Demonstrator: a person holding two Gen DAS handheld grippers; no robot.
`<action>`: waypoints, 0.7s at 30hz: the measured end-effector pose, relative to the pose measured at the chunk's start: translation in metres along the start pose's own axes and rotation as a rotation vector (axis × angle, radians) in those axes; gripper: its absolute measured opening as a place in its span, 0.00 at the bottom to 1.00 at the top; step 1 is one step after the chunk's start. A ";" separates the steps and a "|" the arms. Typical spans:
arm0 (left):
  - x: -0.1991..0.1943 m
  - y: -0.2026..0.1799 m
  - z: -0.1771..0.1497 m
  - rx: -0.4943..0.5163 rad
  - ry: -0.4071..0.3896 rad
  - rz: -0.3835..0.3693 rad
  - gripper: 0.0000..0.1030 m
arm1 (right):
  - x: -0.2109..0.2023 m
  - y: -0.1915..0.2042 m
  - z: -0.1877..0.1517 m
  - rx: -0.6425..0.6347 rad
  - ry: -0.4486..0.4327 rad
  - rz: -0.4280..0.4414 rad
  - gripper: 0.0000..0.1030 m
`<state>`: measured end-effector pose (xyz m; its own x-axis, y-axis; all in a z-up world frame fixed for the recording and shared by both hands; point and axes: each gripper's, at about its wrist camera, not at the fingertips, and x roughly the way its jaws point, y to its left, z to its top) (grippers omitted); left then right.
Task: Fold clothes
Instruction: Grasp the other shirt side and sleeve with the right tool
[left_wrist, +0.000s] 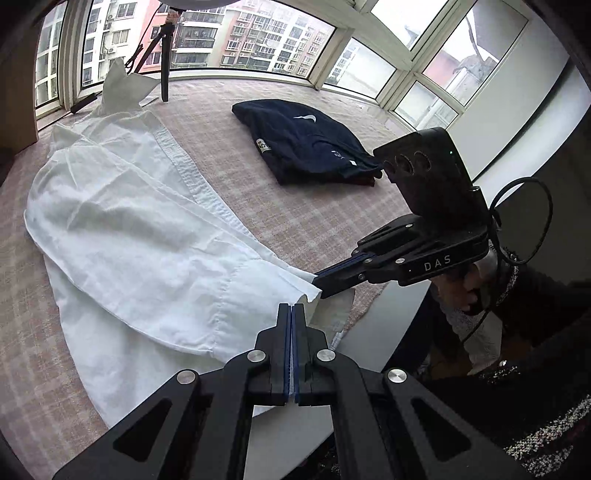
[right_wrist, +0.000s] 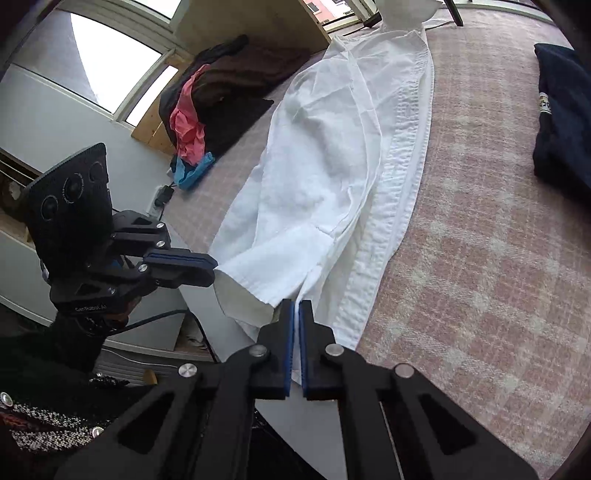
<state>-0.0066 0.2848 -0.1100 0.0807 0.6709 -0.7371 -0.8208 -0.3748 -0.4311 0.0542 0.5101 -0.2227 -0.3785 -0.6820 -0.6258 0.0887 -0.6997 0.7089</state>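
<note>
The white shirt (left_wrist: 140, 229) lies long across the pink checked bed cover (left_wrist: 295, 221) and fills the left part of the surface. Right of it a wide strip of bare cover is free as far as the folded navy garment (left_wrist: 306, 144), which blocks the far right. Behind the shirt a tripod leg (left_wrist: 164, 70) stands by the window. On the left, a heap of dark, pink and blue clothes (right_wrist: 207, 110) closes that side.
</note>
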 end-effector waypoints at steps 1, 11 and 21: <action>-0.010 -0.002 0.003 0.000 -0.021 -0.011 0.00 | -0.003 -0.003 0.003 0.046 -0.034 0.048 0.03; 0.014 -0.011 0.001 0.020 0.039 -0.072 0.00 | -0.013 -0.023 -0.026 0.162 -0.164 -0.075 0.08; 0.006 -0.017 -0.002 0.026 0.001 -0.117 0.00 | 0.011 -0.043 -0.003 0.344 -0.042 0.174 0.56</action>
<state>0.0086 0.2936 -0.1082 0.1773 0.7083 -0.6833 -0.8201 -0.2775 -0.5005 0.0491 0.5322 -0.2608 -0.4235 -0.7696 -0.4779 -0.1568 -0.4573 0.8754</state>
